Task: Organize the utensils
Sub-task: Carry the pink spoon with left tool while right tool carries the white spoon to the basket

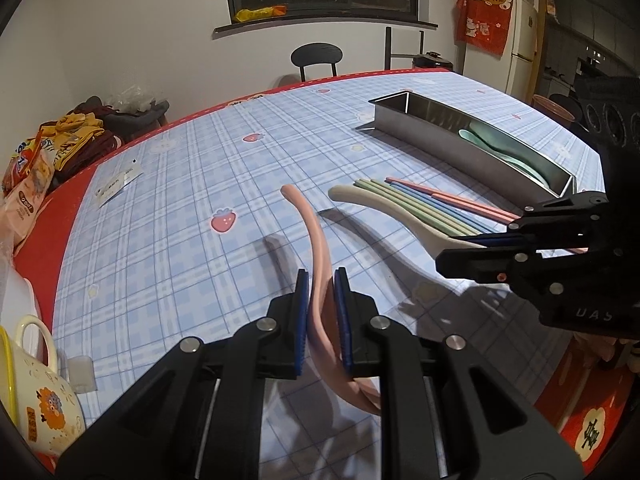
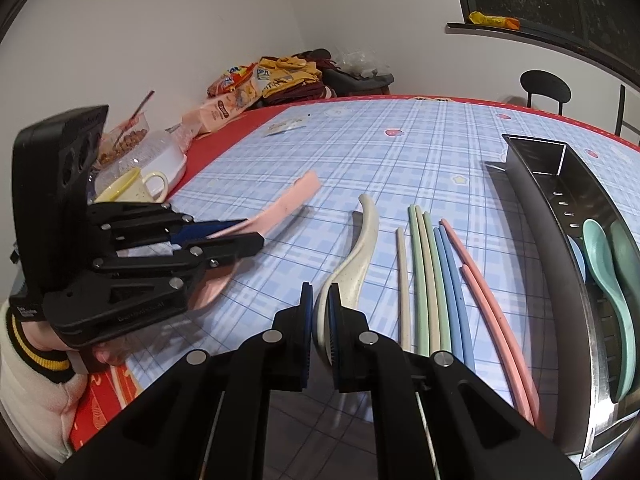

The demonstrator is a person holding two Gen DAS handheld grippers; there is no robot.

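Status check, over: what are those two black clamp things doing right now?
Left tool shut on pink plastic spoon. Right tool shut on cream speckled spoon. Steel tray ahead, nothing blocking.

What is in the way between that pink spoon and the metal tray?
The pink spoon, clamped in the left gripper, has the cream spoon and the row of chopsticks lying on the table between it and the metal tray. Lifted, it would pass over them.
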